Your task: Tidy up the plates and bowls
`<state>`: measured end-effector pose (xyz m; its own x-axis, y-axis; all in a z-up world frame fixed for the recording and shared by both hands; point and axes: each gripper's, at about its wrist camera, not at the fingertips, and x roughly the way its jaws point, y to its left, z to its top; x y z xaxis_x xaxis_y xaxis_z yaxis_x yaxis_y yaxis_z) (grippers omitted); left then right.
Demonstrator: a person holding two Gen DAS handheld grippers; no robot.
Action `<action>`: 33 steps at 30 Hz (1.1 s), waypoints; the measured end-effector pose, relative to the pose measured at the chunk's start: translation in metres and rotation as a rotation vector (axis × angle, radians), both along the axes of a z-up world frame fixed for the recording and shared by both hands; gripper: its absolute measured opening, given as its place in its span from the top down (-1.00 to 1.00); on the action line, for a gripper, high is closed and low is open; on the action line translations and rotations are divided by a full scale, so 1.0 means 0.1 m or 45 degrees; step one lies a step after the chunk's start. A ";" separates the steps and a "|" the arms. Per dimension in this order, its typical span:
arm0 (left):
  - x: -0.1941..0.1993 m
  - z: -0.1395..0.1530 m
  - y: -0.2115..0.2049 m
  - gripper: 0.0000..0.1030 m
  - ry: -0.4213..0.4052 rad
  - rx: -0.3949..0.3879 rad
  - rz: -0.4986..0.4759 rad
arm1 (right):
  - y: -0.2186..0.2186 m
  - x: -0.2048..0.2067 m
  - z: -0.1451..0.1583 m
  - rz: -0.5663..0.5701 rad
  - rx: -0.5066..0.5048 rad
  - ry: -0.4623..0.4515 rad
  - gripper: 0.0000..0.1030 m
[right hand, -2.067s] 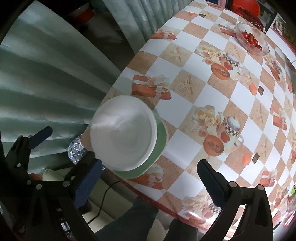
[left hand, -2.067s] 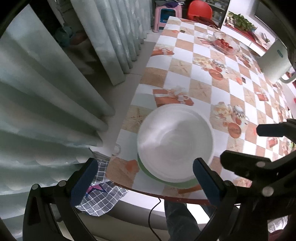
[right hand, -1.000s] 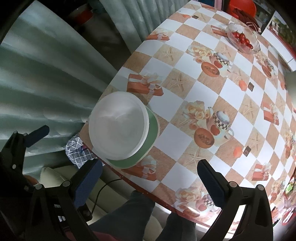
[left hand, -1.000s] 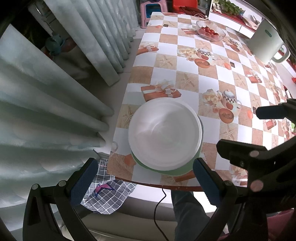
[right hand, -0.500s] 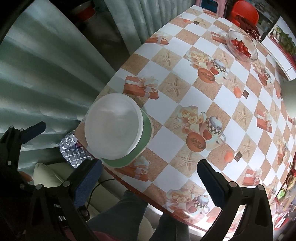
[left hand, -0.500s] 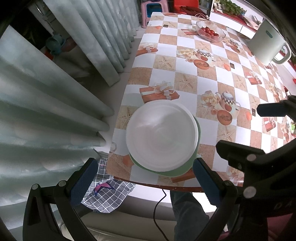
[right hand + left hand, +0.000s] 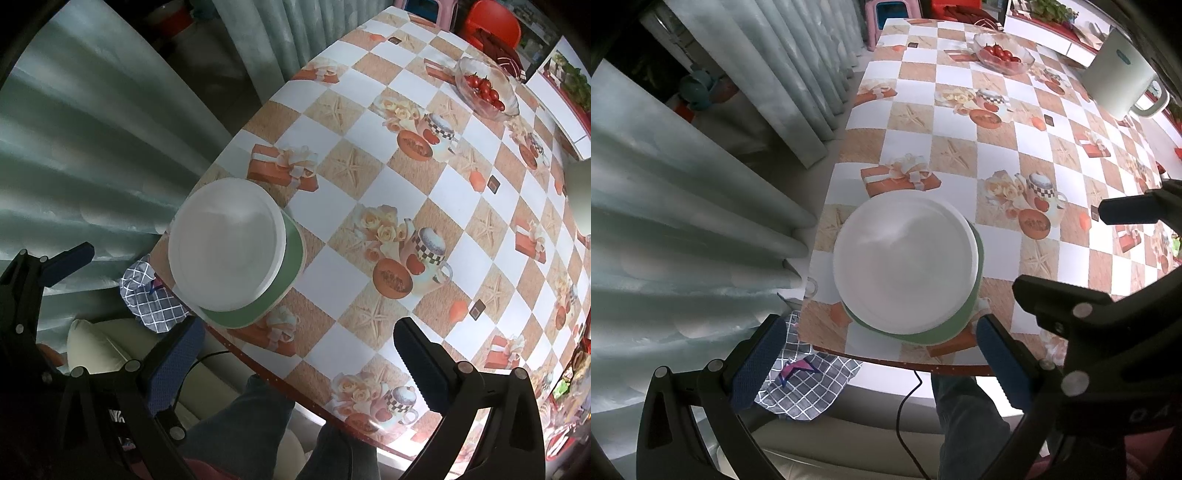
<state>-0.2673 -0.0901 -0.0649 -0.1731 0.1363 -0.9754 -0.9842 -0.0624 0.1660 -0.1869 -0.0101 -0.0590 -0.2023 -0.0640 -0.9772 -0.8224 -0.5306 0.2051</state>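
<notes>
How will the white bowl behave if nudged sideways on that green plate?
The white bowl looks smooth and glossy, so it would probably slide rather than tip. It sits off-centre on the green plate, near the table edge, so a push that way risks a fall. It looks rigid, likely breakable.

No legible text, label, brand or number on any visible surface

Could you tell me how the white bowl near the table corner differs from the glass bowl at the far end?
The white bowl is opaque and looks empty; the glass bowl is clear and holds red tomatoes. The white bowl sits on a green plate; the glass bowl stands directly on the tablecloth. The white bowl is by the near edge, the glass bowl far off. Both are round, upright and untouched by either gripper.
</notes>
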 end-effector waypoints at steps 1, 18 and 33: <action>0.00 0.00 0.00 -0.99 -0.001 -0.001 0.000 | 0.00 0.00 0.00 0.001 -0.001 0.000 -1.00; -0.02 -0.04 -0.02 -0.99 -0.014 -0.009 0.001 | -0.01 0.03 -0.06 -0.005 -0.018 -0.017 -1.00; -0.03 -0.11 -0.06 -0.99 -0.022 -0.041 0.012 | -0.06 0.02 -0.12 0.002 -0.039 -0.023 -1.00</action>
<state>-0.2701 -0.0960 -0.0757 -0.1577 0.1030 -0.9821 -0.9862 -0.0667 0.1514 -0.1851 -0.0157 -0.0715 -0.1843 -0.0940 -0.9784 -0.8252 -0.5260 0.2060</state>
